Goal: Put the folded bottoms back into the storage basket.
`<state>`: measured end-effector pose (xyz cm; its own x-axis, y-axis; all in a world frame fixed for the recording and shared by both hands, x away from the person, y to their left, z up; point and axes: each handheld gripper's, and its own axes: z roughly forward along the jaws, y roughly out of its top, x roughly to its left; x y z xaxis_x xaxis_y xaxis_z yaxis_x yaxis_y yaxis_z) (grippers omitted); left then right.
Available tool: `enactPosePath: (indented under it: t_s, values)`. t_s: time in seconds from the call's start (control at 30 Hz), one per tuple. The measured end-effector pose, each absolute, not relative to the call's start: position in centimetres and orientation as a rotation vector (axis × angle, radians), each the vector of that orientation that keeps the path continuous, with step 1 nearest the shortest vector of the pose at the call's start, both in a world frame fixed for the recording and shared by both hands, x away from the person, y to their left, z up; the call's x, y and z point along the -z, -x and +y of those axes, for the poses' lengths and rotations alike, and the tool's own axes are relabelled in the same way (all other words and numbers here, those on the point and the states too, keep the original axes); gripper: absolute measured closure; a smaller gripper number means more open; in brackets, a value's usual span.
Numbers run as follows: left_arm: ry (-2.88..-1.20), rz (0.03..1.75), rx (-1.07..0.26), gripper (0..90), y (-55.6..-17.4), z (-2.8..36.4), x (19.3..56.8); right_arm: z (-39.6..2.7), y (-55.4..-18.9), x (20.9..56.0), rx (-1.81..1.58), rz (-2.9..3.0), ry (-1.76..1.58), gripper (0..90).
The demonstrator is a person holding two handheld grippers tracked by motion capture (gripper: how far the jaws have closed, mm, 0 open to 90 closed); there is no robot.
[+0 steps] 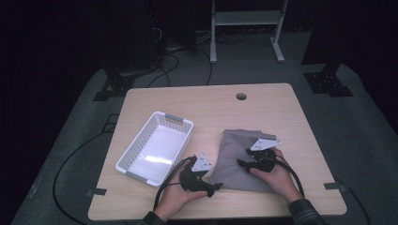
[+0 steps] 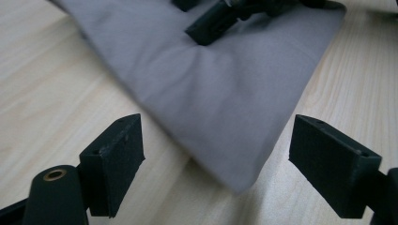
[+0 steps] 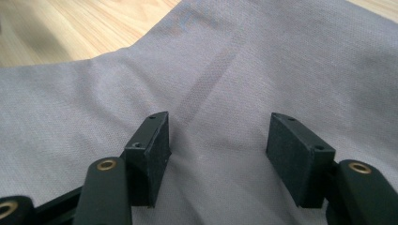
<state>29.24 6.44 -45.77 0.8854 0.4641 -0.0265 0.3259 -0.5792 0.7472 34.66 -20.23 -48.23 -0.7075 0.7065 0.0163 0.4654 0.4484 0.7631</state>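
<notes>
From the high view I've got a folded grey cloth [image 1: 244,159] lying flat on the right half of the bench [image 1: 211,101], with a white slotted basket [image 1: 156,147] sitting well apart to its left. There's a round cable hole [image 1: 241,96] near the far edge, nothing between it and the cloth. My left gripper [image 1: 212,186] sits at the cloth's near-left corner, and my right gripper [image 1: 242,157] is over the cloth's middle, hand resting on the fabric.

Left gripper view gets me what the high view can't: the cloth's corner [image 2: 234,173] points right into the gap between my jaws, which stand wide apart and aren't touching it, just bare wood either side. The right gripper's jaw tip [image 2: 211,26] shows farther off, sitting on the fabric.

Right gripper view is close on the weave [image 3: 225,84], a faint seam line running up the middle. Those jaws are wide open too, hovering low over the cloth, gripping nothing; whether the tips touch it I can't tell.
</notes>
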Motion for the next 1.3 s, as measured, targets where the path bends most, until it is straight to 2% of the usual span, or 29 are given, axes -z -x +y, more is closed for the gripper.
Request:
enactPosePath:
  t_s: [0.37, 0.47, 0.6, 0.73, 0.87, 0.97, 1.07, 1.3]
  values:
    - [-2.331, 0.573, -0.236, 10.2, -29.7, 5.2, 47.6, -18.5, -34.5, 48.2, -1.128, 2.414, -0.976, 38.2]
    - [-2.335, 0.564, -0.249, 10.4, -29.7, 4.8, 47.9, -18.5, -34.5, 48.2, -1.128, 2.414, -0.976, 38.2]
    - [-2.319, 0.568, -0.248, 15.1, -29.8, 4.7, 47.8, -18.5, -34.5, 48.2, -1.127, 2.412, -0.975, 38.3]
    - [-2.277, 0.578, -0.269, 30.7, -29.7, 4.9, 47.9, -18.4, -34.4, 48.2, -1.125, 2.411, -0.978, 38.4]
    - [-2.233, 0.571, -0.273, 57.2, -29.4, 5.2, 48.0, -18.3, -34.2, 48.2, -1.125, 2.407, -0.980, 38.4]
    - [-2.219, 0.586, -0.261, 70.7, -29.3, 5.3, 48.0, -18.2, -33.8, 48.2, -1.121, 2.410, -0.982, 38.4]
    - [-2.233, 0.587, -0.224, 75.1, -29.1, 5.6, 47.9, -18.1, -33.4, 48.1, -1.119, 2.417, -0.975, 38.0]
    - [-2.245, 0.583, -0.199, 75.5, -28.1, 6.4, 47.7, -18.7, -32.8, 46.8, -1.081, 2.442, -0.908, 32.6]
